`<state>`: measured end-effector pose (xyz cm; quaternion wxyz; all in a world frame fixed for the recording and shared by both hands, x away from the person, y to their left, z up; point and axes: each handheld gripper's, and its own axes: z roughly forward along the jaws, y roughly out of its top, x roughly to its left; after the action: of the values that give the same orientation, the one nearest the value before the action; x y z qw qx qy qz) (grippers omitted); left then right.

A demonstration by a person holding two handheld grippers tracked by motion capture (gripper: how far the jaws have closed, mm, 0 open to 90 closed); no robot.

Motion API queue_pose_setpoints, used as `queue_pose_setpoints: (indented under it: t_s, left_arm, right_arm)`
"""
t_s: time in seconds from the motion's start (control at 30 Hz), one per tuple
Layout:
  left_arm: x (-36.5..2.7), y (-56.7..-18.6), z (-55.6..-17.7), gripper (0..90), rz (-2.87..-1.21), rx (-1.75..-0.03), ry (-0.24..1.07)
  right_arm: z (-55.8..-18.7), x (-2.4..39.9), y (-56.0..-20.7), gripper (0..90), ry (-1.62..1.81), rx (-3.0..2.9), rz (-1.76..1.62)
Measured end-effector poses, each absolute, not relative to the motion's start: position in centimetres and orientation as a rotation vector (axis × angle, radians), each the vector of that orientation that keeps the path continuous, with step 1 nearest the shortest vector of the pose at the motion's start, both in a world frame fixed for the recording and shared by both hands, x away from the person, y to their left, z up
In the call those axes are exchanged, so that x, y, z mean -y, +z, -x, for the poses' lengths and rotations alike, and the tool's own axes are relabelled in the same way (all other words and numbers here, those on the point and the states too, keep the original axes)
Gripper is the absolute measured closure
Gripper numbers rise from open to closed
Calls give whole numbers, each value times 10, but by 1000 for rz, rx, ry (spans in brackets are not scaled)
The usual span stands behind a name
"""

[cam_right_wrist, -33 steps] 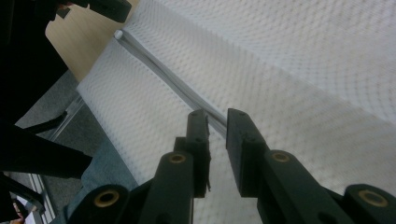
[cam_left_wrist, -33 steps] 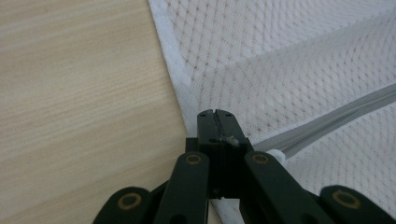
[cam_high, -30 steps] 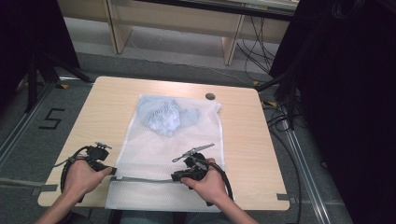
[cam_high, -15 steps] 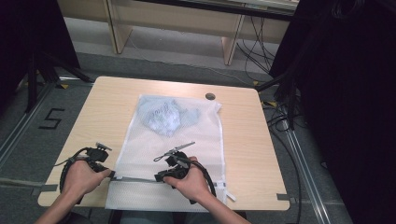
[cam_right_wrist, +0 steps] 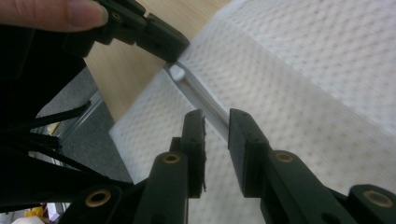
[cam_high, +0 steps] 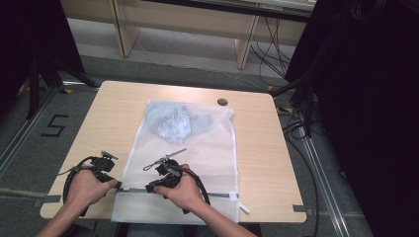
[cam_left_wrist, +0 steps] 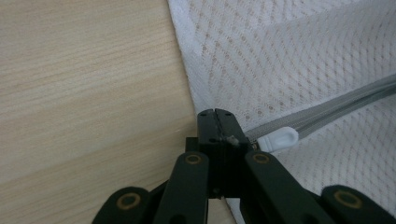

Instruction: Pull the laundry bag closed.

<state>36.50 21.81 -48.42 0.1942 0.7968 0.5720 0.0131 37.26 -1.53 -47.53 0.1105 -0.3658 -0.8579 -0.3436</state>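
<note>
Far left of the high view: pale wood-grain table [cam_high: 104, 118], laminate top w/ rounded corners, smooth and matte. Left gripper [cam_high: 114, 183] sits near the front edge, black hinged links w/ brass-coloured pivots, cable looping behind the hand; jaws closed tight, pinching the corner of the mesh laundry bag [cam_high: 207, 148] right at the zip's end. In the left gripper view the jaw tips [cam_left_wrist: 215, 122] meet flat w/ no gap, a scrap of fabric caught between, and the white rounded plastic zip stop [cam_left_wrist: 279, 138] lies just beside them. Bag is white, flat, rectangular, honeycomb-weave net, semi-sheer; it lies mid-table, front edge hanging slightly over the table's near side. Grey zipper tape [cam_high: 217, 195] runs straight across the bag's near end, ribbed and glossy. Moving right: right gripper [cam_high: 149, 188] rests on the bag over that zip; jaws have just been opening, now parted w/ the zipper strip [cam_right_wrist: 215, 119] passing between the blocky square tips, pads not pressing it. Further back inside the bag, a crumpled pale-blue cloth [cam_high: 173, 123], soft folds. Small dark round disc [cam_high: 222, 101] near the table's back right edge.
</note>
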Motion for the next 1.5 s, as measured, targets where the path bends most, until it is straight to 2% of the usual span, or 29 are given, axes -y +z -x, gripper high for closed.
queue_pose_setpoints:
  t_s: [0.57,1.0,1.13,1.37,1.5]
  left_arm:
    - [-217,-485,-365,895,-2234,-1604,36]
    - [-216,-486,-365,896,-2212,-1617,44]
    - [-217,-486,-365,895,-2210,-1616,43]
    - [-217,-486,-365,896,-2212,-1614,43]
    - [-218,-485,-365,897,-2237,-1596,32]
  right_arm:
    - [-379,-28,-483,754,-974,2494,1025]
    - [-384,-45,-492,758,-943,2494,1039]
    - [-385,-47,-494,778,-940,2477,1040]
    - [-386,-53,-496,863,-912,2481,1024]
    - [-386,-52,-497,867,-890,2478,1041]
